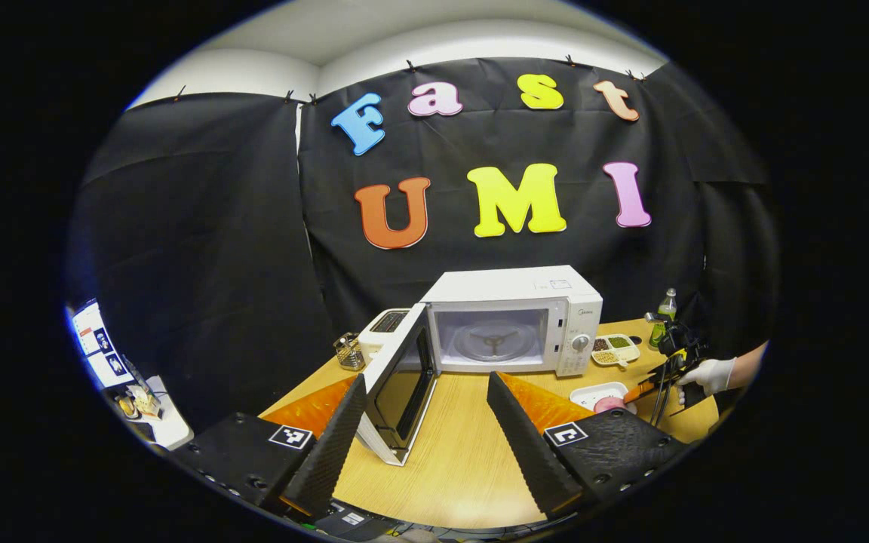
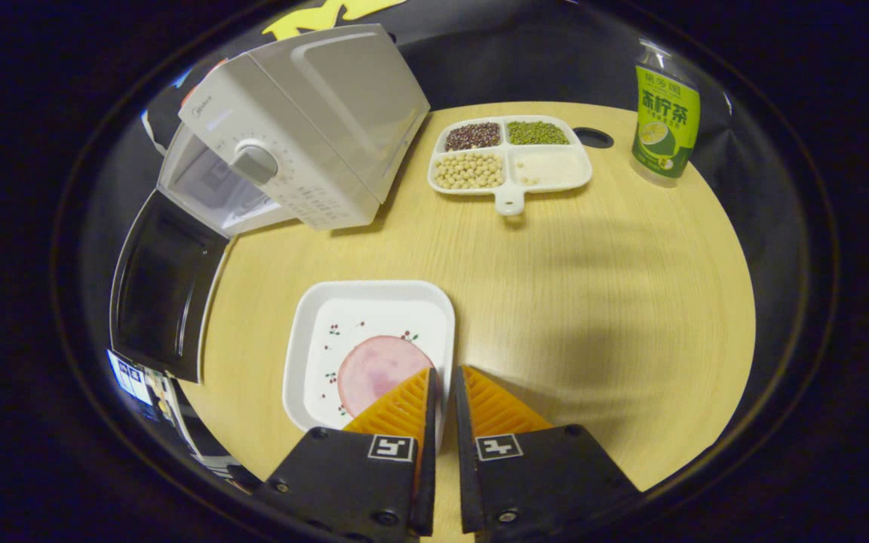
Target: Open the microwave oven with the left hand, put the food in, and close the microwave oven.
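So far, one of three steps reads as complete: the microwave (image 1: 514, 320) stands on the table (image 1: 457, 445) with its door (image 1: 400, 385) swung wide to the left, and the cavity holds a bare glass turntable (image 1: 493, 341) with no food on it. Listed left to right in the left gripper view: a small wire rack (image 1: 349, 351) and a toaster (image 1: 383, 326) sit beside the oven; the left gripper (image 1: 427, 422) hangs in front with its fingers spread well apart, holding nothing, the door edge seen between them but not touched; a divided tray of beans (image 1: 615, 349) lies just right of the oven; a white dish (image 1: 597, 394) sits nearer the table edge; a green bottle (image 1: 664, 309) stands at the far right; a gloved hand (image 1: 706, 375) holds the other gripper over the dish. Listed left to right in the right gripper view: door (image 2: 163, 290), microwave (image 2: 306, 128), dish (image 2: 370, 351) with a round pink slice of meat (image 2: 378, 369) in it, tray (image 2: 510, 154), bottle (image 2: 664, 117). The right gripper (image 2: 442, 392) has its fingers nearly together astride the dish's right rim; the pinch appears made, one finger inside, one outside. The dish rests flat on the table, well apart from the oven. Outstanding, by judgement: lifting the dish, placing it on the turntable, shutting the door.
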Tool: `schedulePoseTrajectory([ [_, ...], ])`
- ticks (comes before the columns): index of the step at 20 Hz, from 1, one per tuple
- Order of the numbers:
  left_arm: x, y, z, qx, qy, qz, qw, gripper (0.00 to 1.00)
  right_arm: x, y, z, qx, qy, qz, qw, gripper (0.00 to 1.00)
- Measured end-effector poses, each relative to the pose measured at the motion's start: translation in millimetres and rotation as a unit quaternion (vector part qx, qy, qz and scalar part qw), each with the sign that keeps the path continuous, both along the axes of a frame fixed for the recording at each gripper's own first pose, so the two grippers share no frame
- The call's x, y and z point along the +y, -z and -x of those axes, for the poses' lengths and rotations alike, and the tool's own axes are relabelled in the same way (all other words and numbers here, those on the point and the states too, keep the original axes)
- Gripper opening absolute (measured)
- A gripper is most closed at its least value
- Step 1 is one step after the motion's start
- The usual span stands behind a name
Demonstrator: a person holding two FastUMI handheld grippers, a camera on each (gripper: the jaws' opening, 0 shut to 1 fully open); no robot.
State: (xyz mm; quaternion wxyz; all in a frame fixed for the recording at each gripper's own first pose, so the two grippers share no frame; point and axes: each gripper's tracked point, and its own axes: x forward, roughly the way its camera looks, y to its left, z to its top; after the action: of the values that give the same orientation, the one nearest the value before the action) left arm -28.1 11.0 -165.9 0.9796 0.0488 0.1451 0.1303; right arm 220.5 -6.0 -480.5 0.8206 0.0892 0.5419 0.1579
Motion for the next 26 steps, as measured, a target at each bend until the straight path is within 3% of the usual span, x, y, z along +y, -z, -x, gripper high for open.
schedulePoseTrajectory([
  [2, -4, -2, 0, -0.003, -0.002, -0.001, 1.0, 0.96, 4, -1, 0, 0.017, 0.013, -0.022, 1.0, 0.09],
  [7, -8, -7, -5, -0.001, 0.006, -0.008, 1.0, 0.96, 10, -4, 3, 0.045, 0.024, -0.079, 0.996, 0.0],
  [12, -8, -13, -17, -0.002, 0.026, -0.004, 1.0, 0.96, 30, -21, 10, 0.03, 0.035, -0.128, 0.991, 0.04],
  [19, 7, -20, -27, -0.009, 0.071, 0.007, 0.997, 0.96, 82, -77, 11, -0.018, 0.07, -0.195, 0.978, 0.04],
  [20, 12, -22, -28, -0.012, 0.076, 0.006, 0.997, 0.96, 92, -86, 9, -0.027, 0.078, -0.203, 0.976, 0.0],
  [22, 27, -26, -28, -0.011, 0.085, 0.0, 0.996, 0.96, 110, -102, 4, -0.057, 0.094, -0.202, 0.973, 0.04],
  [24, 42, -28, -27, -0.013, 0.091, -0.009, 0.996, 0.96, 133, -118, -2, -0.094, 0.109, -0.213, 0.966, 0.0],
  [26, 51, -31, -27, -0.018, 0.106, -0.007, 0.994, 0.96, 157, -130, -9, -0.124, 0.132, -0.232, 0.956, 0.04],
])
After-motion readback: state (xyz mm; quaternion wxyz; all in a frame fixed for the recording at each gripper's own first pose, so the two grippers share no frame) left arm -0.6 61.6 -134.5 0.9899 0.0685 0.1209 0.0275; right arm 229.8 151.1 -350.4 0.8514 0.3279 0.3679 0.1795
